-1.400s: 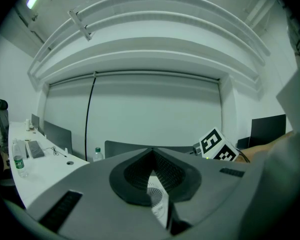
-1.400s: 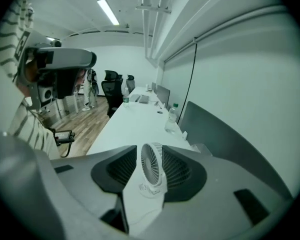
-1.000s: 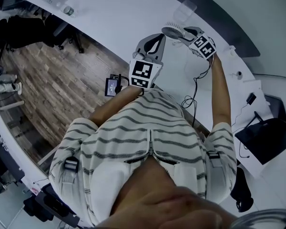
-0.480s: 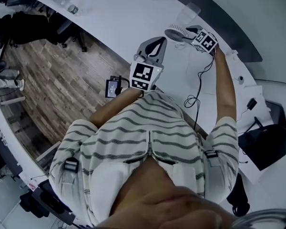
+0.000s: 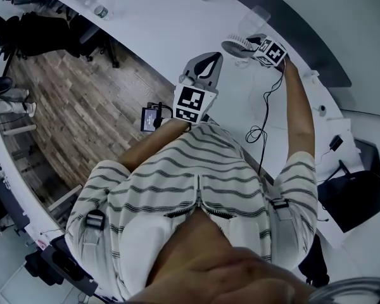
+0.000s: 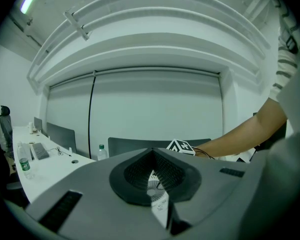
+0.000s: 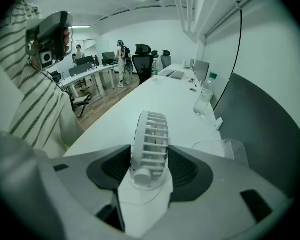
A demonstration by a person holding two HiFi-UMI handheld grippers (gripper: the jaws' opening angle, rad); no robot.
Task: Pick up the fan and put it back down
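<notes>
Worrying me most is the fan (image 7: 150, 134), which stands upright on the far right part of the white table (image 5: 164, 30), squarely between the jaws of my right gripper (image 7: 150, 156). Those jaws have just been opening and stand wide, released, with the pads very close to the grille on both sides. Any sideways drift of that hand could tip so light a fan, or a pad could catch the grille and drag it. My left gripper (image 6: 152, 153) hangs nearer to me, clenched on nothing and well apart from the fan. A clear cup (image 7: 222, 149) sits near the fan's right and could get knocked, while a water bottle (image 7: 204, 100) stands farther off. A black cable (image 5: 261, 116) trails under my right arm and may snag.
</notes>
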